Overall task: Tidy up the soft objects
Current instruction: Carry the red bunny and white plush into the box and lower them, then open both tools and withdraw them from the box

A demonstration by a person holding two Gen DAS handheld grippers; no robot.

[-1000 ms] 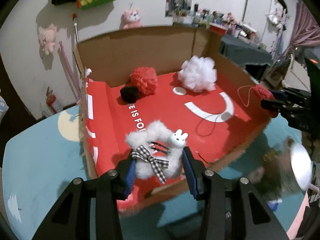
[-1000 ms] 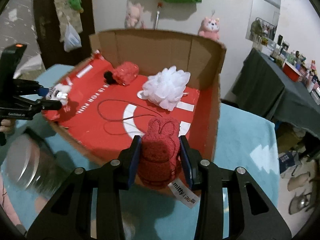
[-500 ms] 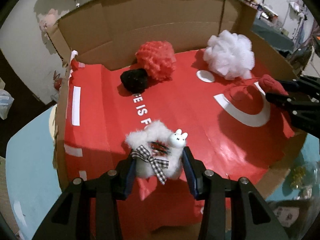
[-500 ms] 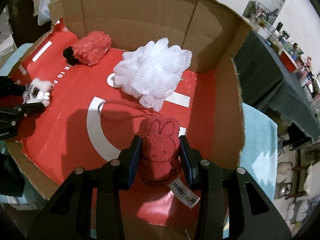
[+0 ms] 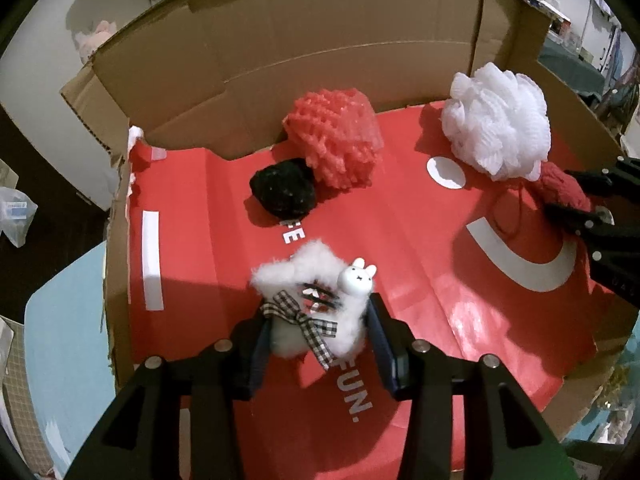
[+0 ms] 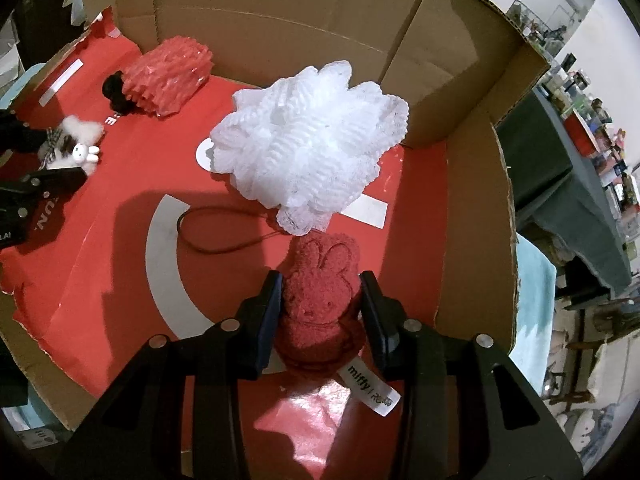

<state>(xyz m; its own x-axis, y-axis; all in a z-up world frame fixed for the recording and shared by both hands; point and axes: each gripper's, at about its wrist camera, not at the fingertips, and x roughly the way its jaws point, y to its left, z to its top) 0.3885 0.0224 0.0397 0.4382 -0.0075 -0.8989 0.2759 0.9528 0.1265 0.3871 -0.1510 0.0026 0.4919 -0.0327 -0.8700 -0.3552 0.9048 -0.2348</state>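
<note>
left gripper (image 5: pixel 318 334) clamped on white fluffy bunny charm (image 5: pixel 316 304), low over red liner | right gripper (image 6: pixel 320 312) clamped on red plush bunny (image 6: pixel 320 304), just beside white pouf (image 6: pixel 308 140) | inside cardboard box (image 6: pixel 472 216): one red pouf (image 5: pixel 334 136), one black pompom (image 5: pixel 284 188), liner's middle bare | blue surface (image 5: pixel 60 344), cluttered room

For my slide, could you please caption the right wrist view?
Right gripper holding a red plush rabbit over the red-lined cardboard box, beside a white mesh pouf.
</note>
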